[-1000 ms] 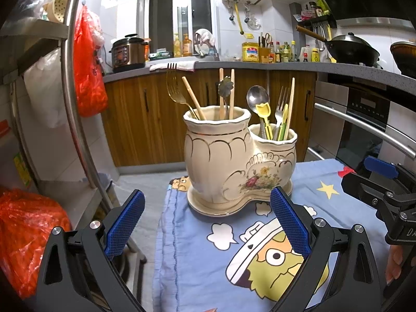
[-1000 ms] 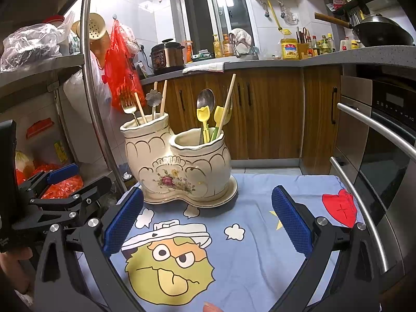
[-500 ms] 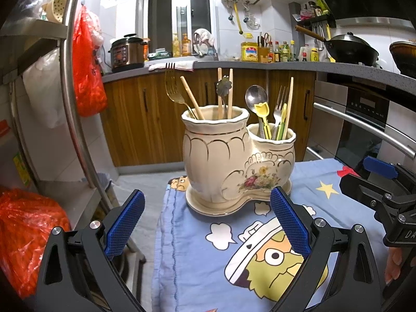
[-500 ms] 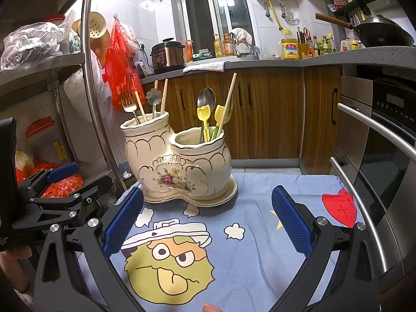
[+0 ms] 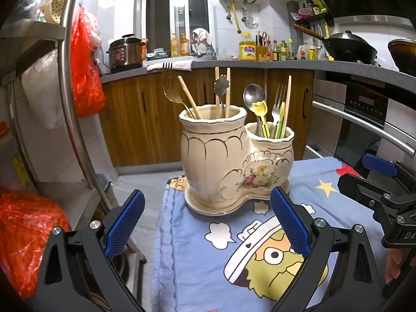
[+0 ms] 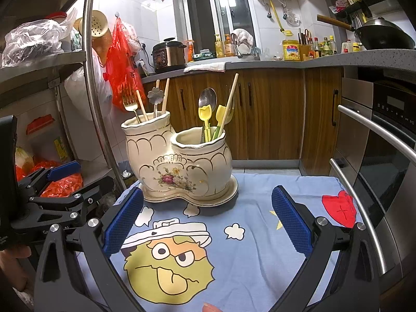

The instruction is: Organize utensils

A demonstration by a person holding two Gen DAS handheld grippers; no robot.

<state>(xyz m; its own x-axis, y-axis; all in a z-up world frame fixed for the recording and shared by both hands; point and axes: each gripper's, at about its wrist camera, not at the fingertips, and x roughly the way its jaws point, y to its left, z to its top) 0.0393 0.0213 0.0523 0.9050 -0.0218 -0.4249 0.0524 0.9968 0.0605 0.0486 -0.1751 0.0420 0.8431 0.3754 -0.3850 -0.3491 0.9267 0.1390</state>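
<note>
The left gripper (image 5: pixel 206 223) was held low over the near left part of the blue cartoon-print cloth (image 5: pixel 197 262), its blue-padded fingers (image 5: pixel 124 223) spread wide with nothing between them. The right gripper (image 6: pixel 206 221) was in like condition over the near right part of the cloth, fingers (image 6: pixel 291 223) spread and empty. Neither touched the holder.

The cream ceramic utensil holder (image 5: pixel 234 161), a two-compartment piece on its own saucer base, stood upright near the far edge of the cloth, toward the far left corner. The taller compartment (image 6: pixel 148 143), on the left, held a gold fork (image 5: pixel 169 91), three wooden chopsticks (image 5: pixel 189 97) and a clover-topped metal utensil (image 5: pixel 221 85). The shorter compartment (image 6: pixel 201 156), on the right, held a steel spoon (image 5: pixel 254 95), a yellow tulip-topped utensil (image 5: pixel 260 109), a steel fork (image 5: pixel 278 98), one wooden chopstick (image 5: pixel 287 101) and green-handled pieces too crowded to tell apart. All utensils stood in the compartments, leaning against the rims.

No utensil lay on the visible cloth. A wood-fronted counter (image 6: pixel 260 65) ran behind, an oven (image 6: pixel 384 135) stood to the right and a metal rack (image 5: pixel 67 78) to the left.
</note>
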